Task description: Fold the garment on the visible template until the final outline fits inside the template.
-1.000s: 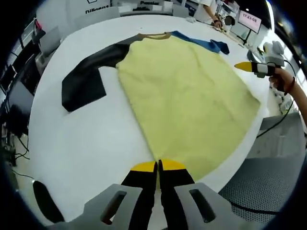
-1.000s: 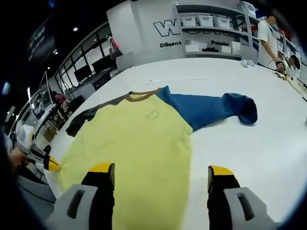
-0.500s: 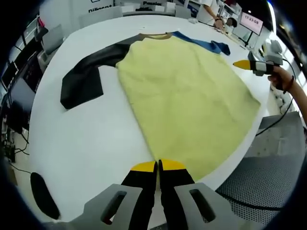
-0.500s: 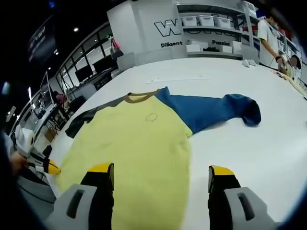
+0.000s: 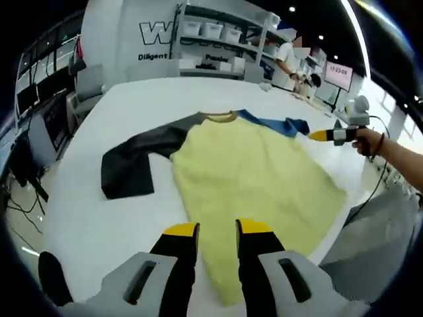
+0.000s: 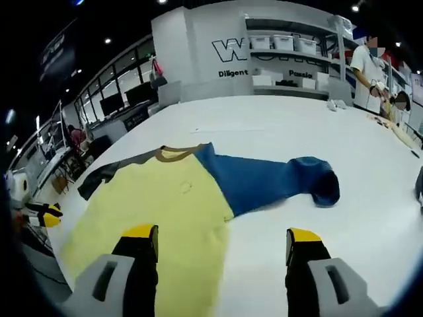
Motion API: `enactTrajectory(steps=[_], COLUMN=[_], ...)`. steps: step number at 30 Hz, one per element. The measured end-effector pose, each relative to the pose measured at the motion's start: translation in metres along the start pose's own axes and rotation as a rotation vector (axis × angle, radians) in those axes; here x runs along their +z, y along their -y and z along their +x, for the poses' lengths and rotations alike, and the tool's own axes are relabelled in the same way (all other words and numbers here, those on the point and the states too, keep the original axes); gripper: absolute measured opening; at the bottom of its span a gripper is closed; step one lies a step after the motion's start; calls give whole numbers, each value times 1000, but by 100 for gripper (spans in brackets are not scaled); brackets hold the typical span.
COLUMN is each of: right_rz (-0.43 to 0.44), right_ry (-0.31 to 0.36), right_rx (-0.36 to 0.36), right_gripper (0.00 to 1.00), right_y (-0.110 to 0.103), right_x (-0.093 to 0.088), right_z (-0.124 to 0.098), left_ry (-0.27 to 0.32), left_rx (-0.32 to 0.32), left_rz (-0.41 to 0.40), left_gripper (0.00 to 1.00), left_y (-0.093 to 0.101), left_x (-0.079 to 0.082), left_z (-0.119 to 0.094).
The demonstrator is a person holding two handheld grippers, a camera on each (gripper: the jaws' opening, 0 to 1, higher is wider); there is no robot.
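A shirt lies flat on the white table point(image 5: 86, 218), with a yellow body point(image 5: 251, 172), a black sleeve point(image 5: 132, 165), a blue sleeve point(image 5: 277, 124) and a brown collar point(image 5: 218, 117). My left gripper point(image 5: 218, 230) is open over the hem's near corner, with yellow cloth showing between its jaws. The right gripper point(image 5: 324, 135) hovers off the shirt's far side, near the blue sleeve. In the right gripper view, my right gripper point(image 6: 221, 234) stands wide open above the yellow body point(image 6: 158, 205). The blue sleeve point(image 6: 264, 181) stretches right, its cuff bunched. The left gripper point(image 6: 43, 214) shows at the far left.
The table's curved edge point(image 5: 330, 231) runs close behind the hem, with grey floor beyond. Shelves with boxes point(image 6: 291, 46) line the back wall, and a person point(image 6: 367, 72) stands near them. Desks with monitors point(image 6: 112, 102) sit to the left.
My left gripper's jaws were shut at the hem and are now apart. The left view has tilted up toward the room. The right view has shifted rightward along the blue sleeve.
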State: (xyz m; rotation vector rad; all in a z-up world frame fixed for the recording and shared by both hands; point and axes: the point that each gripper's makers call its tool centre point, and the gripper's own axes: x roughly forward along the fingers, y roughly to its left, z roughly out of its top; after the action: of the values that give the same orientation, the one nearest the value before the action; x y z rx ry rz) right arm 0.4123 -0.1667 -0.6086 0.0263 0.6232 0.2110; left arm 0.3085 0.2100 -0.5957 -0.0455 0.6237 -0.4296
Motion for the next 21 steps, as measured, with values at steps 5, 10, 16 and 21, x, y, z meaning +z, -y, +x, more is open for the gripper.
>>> enactTrajectory(steps=[5, 10, 16, 21], right_rz=[7, 43, 39, 26], right_ry=[70, 86, 37, 3], right_rx=[-119, -209, -281, -302], right_gripper=[58, 52, 40, 29], right_y=[59, 102, 136, 150], right_x=[20, 25, 12, -1], right_z=[9, 19, 31, 39], left_ry=[3, 46, 89, 109], left_rx=[-6, -9, -1, 1], left_rz=[4, 10, 37, 59], left_gripper=[49, 68, 74, 73], left_y=[3, 8, 9, 10], left_x=[5, 13, 20, 28], left_z=[-2, 0, 0, 0])
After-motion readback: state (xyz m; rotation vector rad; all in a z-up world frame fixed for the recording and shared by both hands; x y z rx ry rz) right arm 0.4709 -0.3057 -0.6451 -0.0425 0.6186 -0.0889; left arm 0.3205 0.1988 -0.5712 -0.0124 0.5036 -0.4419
